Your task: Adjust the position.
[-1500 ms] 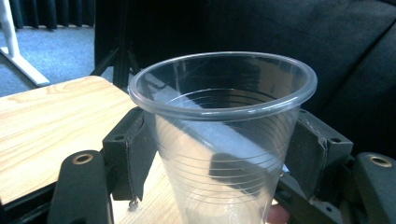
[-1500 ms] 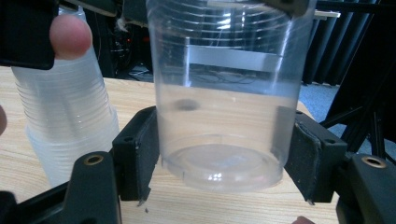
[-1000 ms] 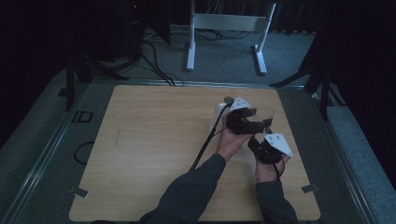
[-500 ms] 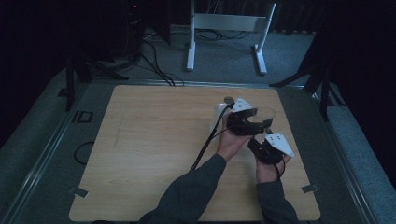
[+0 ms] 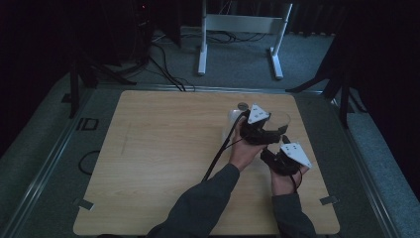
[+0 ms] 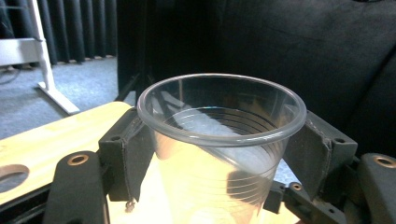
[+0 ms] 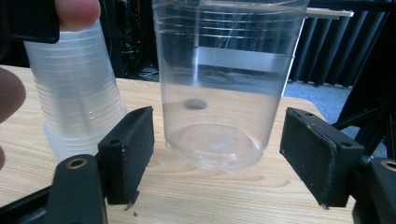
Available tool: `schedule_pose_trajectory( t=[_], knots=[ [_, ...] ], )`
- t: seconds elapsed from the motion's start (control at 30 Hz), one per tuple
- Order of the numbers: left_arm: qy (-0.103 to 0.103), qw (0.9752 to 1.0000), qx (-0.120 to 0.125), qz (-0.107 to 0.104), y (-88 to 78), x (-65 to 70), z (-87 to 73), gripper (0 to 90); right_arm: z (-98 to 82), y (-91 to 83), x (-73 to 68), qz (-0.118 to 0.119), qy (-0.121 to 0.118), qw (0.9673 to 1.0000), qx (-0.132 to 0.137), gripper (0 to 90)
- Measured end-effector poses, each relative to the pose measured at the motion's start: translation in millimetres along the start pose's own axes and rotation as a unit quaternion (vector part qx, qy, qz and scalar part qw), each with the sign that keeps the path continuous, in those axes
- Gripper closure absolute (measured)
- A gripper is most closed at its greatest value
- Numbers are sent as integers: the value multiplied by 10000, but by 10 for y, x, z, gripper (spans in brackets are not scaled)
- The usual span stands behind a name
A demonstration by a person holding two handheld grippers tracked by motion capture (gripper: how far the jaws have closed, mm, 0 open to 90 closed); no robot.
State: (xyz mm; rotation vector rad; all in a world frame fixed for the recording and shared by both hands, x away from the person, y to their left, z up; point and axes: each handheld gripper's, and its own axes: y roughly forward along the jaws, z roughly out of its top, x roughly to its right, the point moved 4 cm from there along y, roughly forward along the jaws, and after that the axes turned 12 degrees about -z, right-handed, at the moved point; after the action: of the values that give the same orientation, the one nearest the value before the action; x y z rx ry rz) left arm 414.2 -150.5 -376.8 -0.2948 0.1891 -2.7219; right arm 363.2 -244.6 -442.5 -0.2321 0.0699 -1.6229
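From the high view, both hands work at the right side of the pale wooden surface (image 5: 163, 163). The left hand-held gripper (image 5: 271, 130) sits farther from the person, its grey three-cornered plate on top and a black cable trailing back along the dark sleeve. At its jaws is a clear plastic cup (image 5: 278, 119) with a ribbed wall. The right hand-held gripper (image 5: 280, 157) is just beside it, nearer the person. A small round hole (image 5: 242, 105) marks the surface close behind the cup.

Over to the left gripper view: the clear plastic cup (image 6: 219, 144) stands upright between the two black jaws, both pads pressed against its wall below the rim. The left hand-held gripper (image 6: 219, 154) is pinching it.

Now the right gripper view: the right hand-held gripper (image 7: 217, 149) is spread wide, its pads well apart on either side of the cup (image 7: 224, 88), neither touching it. The cup's base hangs just above the wood. To its left stands a stack of nested clear plastic cups (image 7: 77, 98), upside down on the surface, with a fingertip (image 7: 77, 11) resting on top.
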Motion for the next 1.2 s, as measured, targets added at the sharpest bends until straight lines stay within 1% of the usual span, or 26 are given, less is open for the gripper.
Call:
schedule_pose_trajectory(
  t=[0.03, 0.1, 0.13, 0.2, 0.37, 0.43, 0.5, 0.6, 0.7, 0.77, 0.9, 1.2],
  knots=[
    [0, 10000, 0, 0, 0, 0, 0, 282, 0, 0, 0, 0, 0, 10000, 0, 258],
    [91, 9999, -3, 142, 1, 0, -1, 282, -1, -7, 2, 9, 2, 10000, 8, 258],
    [112, 9998, -8, 174, 1, -2, -1, 282, -3, -8, 4, 6, -3, 10000, 7, 258],
    [102, 9998, -4, 173, 3, -4, -2, 282, -5, -8, 7, 6, -5, 10000, 6, 258],
    [64, 9994, -9, 340, -6, -60, -32, 282, -37, -19, 29, -15, -4, 10000, -4, 258],
    [51, 9993, -33, 373, -13, -77, -52, 282, -45, -22, 36, -23, -3, 10000, -16, 258],
    [55, 9991, -36, 411, -14, -89, -74, 283, -63, -29, 57, -46, 3, 10000, -37, 258],
    [113, 9988, -54, 473, -21, -97, -92, 283, -73, -43, 84, -74, 26, 10000, -41, 258],
    [144, 9986, -54, 497, -24, -93, -95, 282, -76, -50, 108, -111, 59, 9999, -37, 258],
    [223, 9983, -65, 542, -31, -87, -98, 282, -79, -54, 128, -136, 63, 9999, -45, 258],
    [258, 9979, -55, 584, -54, -82, -121, 283, -93, -56, 162, -180, 64, 9998, -55, 258],
    [379, 9975, -65, 594, -87, -48, -154, 283, -98, -58, 240, -298, 155, 9994, -43, 259]
  ],
)
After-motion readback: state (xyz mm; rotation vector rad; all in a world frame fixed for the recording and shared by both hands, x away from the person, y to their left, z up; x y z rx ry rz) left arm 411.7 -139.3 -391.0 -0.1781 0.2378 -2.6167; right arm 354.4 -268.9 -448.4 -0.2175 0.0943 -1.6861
